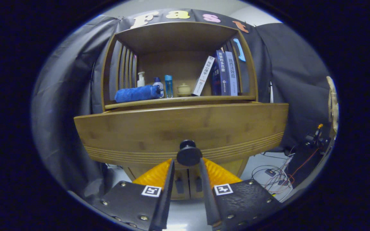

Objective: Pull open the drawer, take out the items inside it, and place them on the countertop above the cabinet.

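**Claw at the knob, drawer not yet drawn out**

We see the round black drawer knob (pixel 189 154) at lower centre of the frame, set on the wide bamboo-brown drawer front (pixel 178 133). The claw (pixel 186 165) stands narrowly parted, its two fingertips flanking the knob; whether both press on it we cannot tell. We judge this the first step: gripping to pull. The next move calls for a firm hold and a straight pull back toward us.

Above the drawer, the bench (pixel 185 100) carries a rolled blue cloth (pixel 136 93), a white pump bottle (pixel 141 79), a clear blue bottle (pixel 168 86), a small tan lidded pot (pixel 183 89) and leaning books (pixel 222 73). Their spines bear Chinese titles, too small to read reliably. Each finger carries a square black-and-white marker (pixel 151 191).
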Available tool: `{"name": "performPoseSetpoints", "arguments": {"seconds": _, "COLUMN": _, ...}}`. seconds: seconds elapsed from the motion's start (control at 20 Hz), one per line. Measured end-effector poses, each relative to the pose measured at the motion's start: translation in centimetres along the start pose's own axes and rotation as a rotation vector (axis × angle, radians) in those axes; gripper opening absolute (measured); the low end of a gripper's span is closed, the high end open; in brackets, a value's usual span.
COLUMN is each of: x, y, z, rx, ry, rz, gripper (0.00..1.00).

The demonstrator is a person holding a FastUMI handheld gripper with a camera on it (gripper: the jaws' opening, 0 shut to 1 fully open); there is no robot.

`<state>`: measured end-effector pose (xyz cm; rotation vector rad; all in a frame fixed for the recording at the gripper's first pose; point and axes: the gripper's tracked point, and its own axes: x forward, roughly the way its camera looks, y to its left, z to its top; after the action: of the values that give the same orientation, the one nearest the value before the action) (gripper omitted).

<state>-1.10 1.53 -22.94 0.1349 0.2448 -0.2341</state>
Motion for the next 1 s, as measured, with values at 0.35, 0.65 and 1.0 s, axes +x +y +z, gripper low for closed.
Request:
{"name": "performPoseSetpoints", "arguments": {"seconds": 0.35, "x": 1.9, "y": 0.1, "z": 0.6, "rx": -0.046, "ry": -0.018, "rz": 0.025, "gripper": 0.49}}
{"name": "performPoseSetpoints", "arguments": {"seconds": 0.65, "x": 2.0, "y": -0.2, "z": 0.6, "rx": -0.056, "ry": -0.027, "rz": 0.04, "gripper": 0.37}}
{"name": "performPoseSetpoints", "arguments": {"seconds": 1.0, "x": -2.4, "y": -0.4, "z": -0.9, "rx": -0.045, "ry": 0.003, "rz": 0.037, "gripper": 0.28}}
